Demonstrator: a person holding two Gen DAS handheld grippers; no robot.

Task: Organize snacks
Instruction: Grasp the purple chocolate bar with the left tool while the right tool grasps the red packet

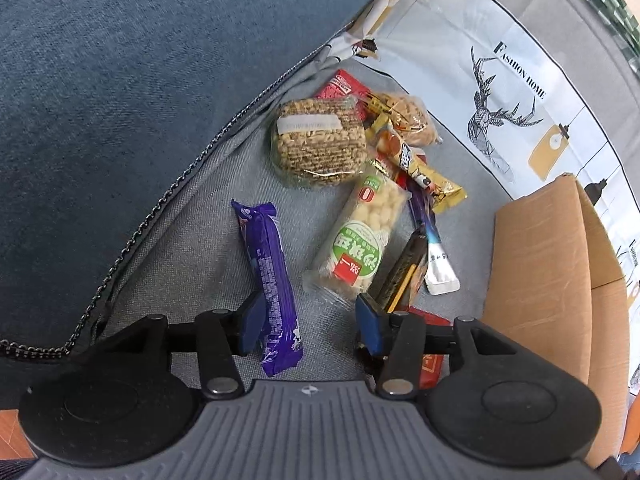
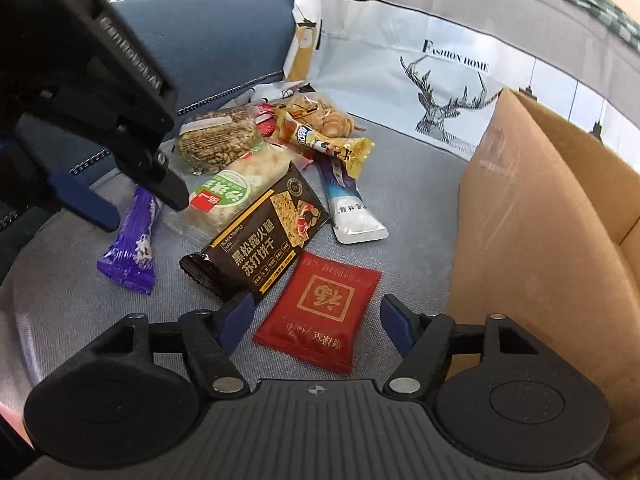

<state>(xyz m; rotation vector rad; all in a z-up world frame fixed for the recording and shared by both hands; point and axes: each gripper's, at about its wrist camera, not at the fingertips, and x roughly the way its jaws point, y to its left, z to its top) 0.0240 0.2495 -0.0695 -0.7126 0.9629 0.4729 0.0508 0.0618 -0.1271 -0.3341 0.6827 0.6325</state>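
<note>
Several wrapped snacks lie in a heap on a grey fabric seat [image 1: 192, 248]. A purple bar [image 1: 272, 280] lies lengthwise between the fingers of my left gripper [image 1: 310, 326], close to the left pad; the jaws are open and do not press on it. In the right wrist view this left gripper [image 2: 132, 204] hangs over the purple bar [image 2: 132, 248]. My right gripper [image 2: 316, 324] stands open around a red packet [image 2: 320, 312] that lies flat, with gaps at both pads. A black cracker pack [image 2: 260, 248] and a green-labelled rice bar [image 1: 360, 232] lie beside them.
An open cardboard box [image 2: 540, 220] stands at the right of the heap. A blue cushion [image 1: 140, 80] borders the seat at the left, and a deer-print pillow [image 1: 500, 92] leans behind. A peanut block [image 1: 316, 140], a yellow-wrapped bar [image 2: 332, 144] and a white sachet [image 2: 352, 216] lie further back.
</note>
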